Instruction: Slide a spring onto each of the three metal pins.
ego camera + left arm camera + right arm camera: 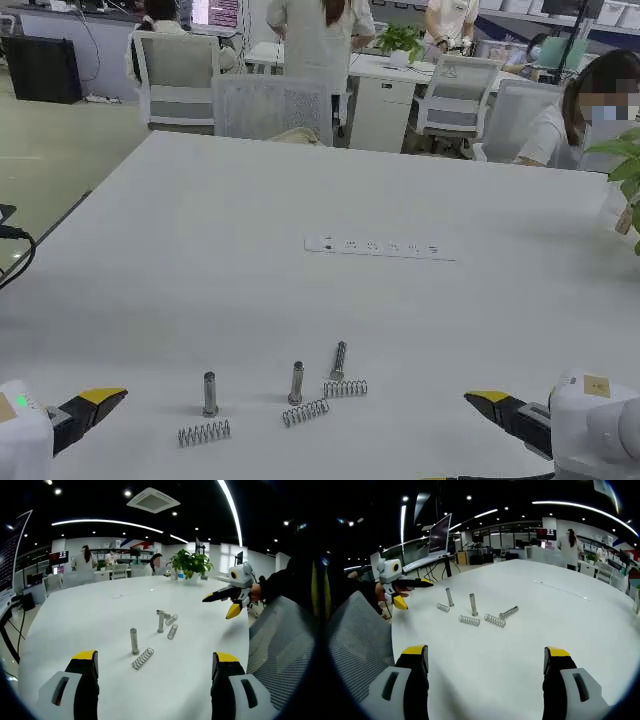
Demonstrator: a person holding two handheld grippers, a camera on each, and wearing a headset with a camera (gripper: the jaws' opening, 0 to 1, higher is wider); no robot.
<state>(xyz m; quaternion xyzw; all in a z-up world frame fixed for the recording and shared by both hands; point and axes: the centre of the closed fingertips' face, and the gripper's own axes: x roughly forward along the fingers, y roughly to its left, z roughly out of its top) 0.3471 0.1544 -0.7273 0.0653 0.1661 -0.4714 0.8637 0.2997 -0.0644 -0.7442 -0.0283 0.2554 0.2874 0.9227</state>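
Two metal pins stand upright on the white table (300,200): the left pin (210,392) and the middle pin (296,382). The right pin (339,360) seems to lie on its side, as in the right gripper view (509,612). A loose spring lies flat by each: left spring (204,432), middle spring (305,411), right spring (345,387). My left gripper (92,407) (156,656) is open at the near left, empty. My right gripper (495,406) (485,651) is open at the near right, empty. Both stay well short of the pins.
A white power strip (380,247) is set flat in the table's middle. A plant (628,170) stands at the right edge and a black cable (12,250) hangs at the left edge. Chairs and several people are beyond the far side.
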